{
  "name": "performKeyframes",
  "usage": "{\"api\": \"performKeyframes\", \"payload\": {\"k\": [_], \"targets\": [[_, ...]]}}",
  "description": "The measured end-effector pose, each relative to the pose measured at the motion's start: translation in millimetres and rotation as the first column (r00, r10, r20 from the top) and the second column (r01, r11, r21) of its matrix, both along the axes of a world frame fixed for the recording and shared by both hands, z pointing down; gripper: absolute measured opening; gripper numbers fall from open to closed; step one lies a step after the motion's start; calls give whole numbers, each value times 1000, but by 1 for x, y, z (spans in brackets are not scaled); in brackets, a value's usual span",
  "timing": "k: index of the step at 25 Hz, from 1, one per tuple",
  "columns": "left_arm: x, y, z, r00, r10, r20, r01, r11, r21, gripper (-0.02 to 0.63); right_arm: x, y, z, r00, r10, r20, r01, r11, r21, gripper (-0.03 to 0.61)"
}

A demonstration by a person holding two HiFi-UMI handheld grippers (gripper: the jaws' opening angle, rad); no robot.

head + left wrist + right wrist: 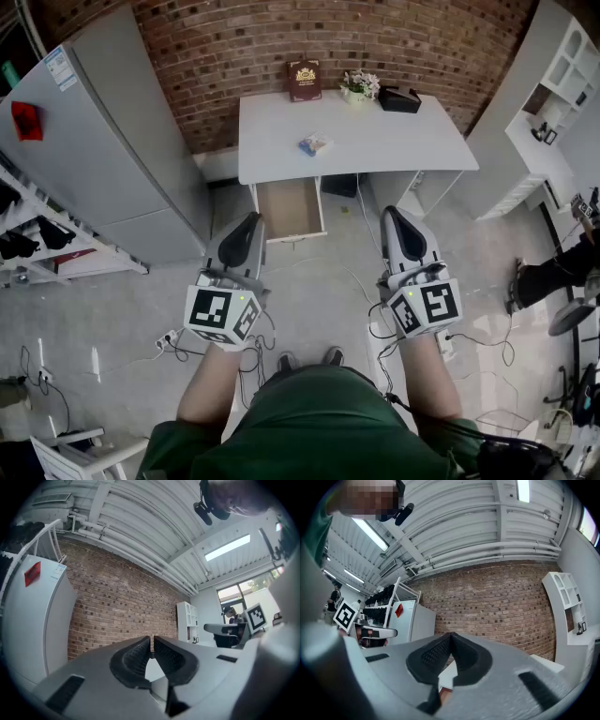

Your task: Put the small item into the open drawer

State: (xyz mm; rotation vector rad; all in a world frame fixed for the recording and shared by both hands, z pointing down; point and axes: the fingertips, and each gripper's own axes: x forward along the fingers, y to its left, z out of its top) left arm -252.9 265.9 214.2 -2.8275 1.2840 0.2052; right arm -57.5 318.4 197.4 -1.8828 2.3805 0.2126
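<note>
The small item point(314, 144), a blue and white packet, lies near the front edge of the white table point(412, 141) in the head view. Below that edge the wooden drawer point(289, 208) stands pulled out and looks empty. My left gripper point(247, 220) hangs over the floor just left of the drawer, well short of the table. Its jaws stand almost together with only a thin slit, nothing between them point(152, 641). My right gripper point(394, 214) is level with it to the drawer's right, shut and empty point(450, 637). Both gripper views point up at the brick wall and ceiling.
A brown book point(304, 80), a flower pot point(359, 86) and a black object point(399, 98) stand along the table's back edge. A grey fridge point(112, 141) and a shoe rack point(37, 239) are on the left, with white shelving point(553, 103) on the right. Cables point(370, 244) trail over the floor.
</note>
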Motion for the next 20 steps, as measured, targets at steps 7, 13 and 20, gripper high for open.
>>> {"api": "performKeyframes", "payload": {"k": [7,13,20], "targets": [[49,9,-3,1000,-11,17,11,1000,4,23,45,3,0,999,-25,20,25,1000,6,2],[87,11,-6,999,-30,21,30,999,-14,23,83,-1,3,995,-63,82,63,998,3,3],[115,11,1,998,-48,42,49,999,-21,23,113,-4,16,991,-75,112,77,997,-12,3]]}}
